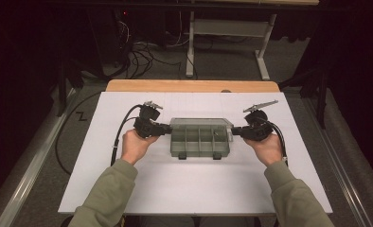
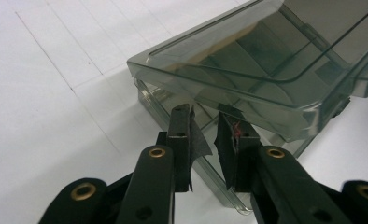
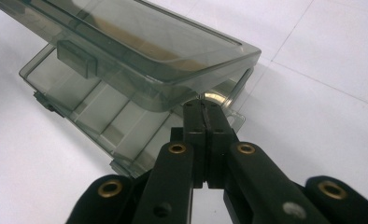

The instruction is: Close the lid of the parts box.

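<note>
A: L gripper (image 2: 204,135)?
B: Jaws narrow, small gap, nothing pinched; smoky box (image 2: 247,79) right ahead of tips, its lid (image 2: 229,51) raised above them.
A: R gripper (image 3: 204,116)?
B: Jaws pressed together, tips under the lid edge, at box's end wall.

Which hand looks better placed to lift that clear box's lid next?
Probably the right. The right gripper sits shut just under the lid edge, ready to push it up. The left gripper has a gap between its jaws beside the box.
</note>
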Available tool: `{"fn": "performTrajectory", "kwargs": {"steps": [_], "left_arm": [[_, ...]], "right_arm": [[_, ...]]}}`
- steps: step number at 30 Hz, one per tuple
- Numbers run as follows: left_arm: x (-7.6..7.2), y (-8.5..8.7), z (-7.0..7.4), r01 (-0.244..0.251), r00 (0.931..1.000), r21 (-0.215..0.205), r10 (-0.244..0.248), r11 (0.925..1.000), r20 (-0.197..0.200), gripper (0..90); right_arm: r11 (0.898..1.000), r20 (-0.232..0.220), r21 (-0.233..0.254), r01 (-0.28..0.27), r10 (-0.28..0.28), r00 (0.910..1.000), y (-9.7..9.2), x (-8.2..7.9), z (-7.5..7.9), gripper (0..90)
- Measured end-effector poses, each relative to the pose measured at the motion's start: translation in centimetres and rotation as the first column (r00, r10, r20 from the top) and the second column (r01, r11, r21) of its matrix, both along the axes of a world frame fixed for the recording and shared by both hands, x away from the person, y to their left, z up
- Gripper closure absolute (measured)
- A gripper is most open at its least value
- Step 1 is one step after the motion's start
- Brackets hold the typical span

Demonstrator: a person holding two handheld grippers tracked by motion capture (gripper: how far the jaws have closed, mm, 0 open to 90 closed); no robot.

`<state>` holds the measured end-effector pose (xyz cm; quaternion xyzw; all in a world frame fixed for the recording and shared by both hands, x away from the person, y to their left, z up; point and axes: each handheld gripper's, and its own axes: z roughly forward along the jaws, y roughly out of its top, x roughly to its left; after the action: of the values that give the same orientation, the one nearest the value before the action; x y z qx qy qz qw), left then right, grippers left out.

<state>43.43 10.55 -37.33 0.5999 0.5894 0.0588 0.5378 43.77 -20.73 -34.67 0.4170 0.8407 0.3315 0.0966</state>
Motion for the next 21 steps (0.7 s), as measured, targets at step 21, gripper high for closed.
{"fn": "performTrajectory", "kwargs": {"steps": [21], "left_arm": [[-0.9, 2.0, 0.8, -0.048, 0.9983, -0.018, 0.048, 0.9987, 0.032, 75.0]], "right_arm": [[0.999, -0.012, 0.022, -0.04, 0.04, 0.9991, -0.5, -1.2, -0.7, 90.0]]}}
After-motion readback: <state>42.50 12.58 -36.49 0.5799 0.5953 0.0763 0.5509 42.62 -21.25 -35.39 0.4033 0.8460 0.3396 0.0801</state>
